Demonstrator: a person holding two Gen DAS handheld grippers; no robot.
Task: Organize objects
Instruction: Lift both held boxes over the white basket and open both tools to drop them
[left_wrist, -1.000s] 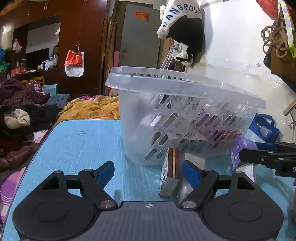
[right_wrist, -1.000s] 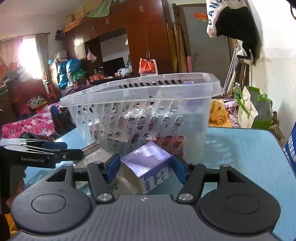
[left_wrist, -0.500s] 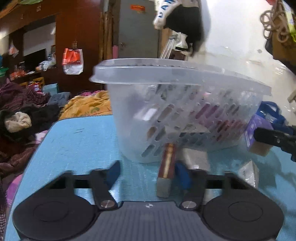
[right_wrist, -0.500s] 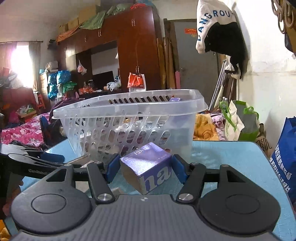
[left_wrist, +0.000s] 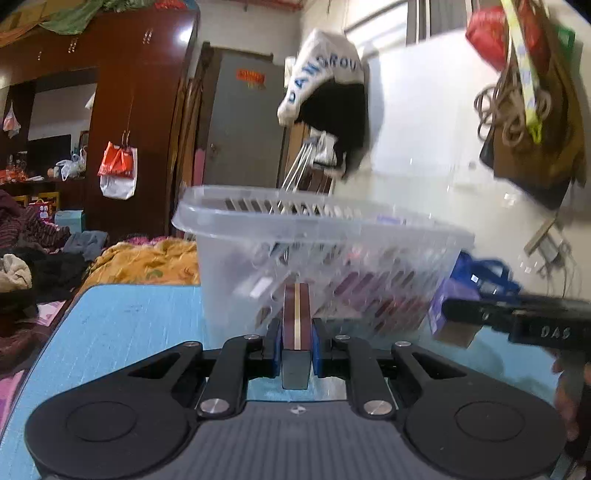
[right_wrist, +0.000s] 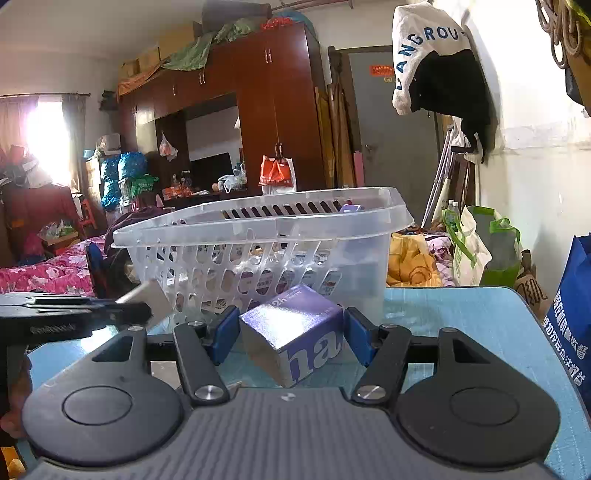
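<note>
The left gripper (left_wrist: 295, 345) pinches a slim maroon box (left_wrist: 296, 317), long axis pointing at the basket (left_wrist: 317, 236) just ahead. The right gripper (right_wrist: 286, 332) clamps a purple box (right_wrist: 291, 328), equally near the basket's wall.

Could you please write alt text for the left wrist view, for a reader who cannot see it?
The left claw is shut on a thin maroon box with a pale stripe, held edge-on above a blue table. Just behind stands a clear slotted plastic basket; at right, the other claw holds a purple box.
</note>
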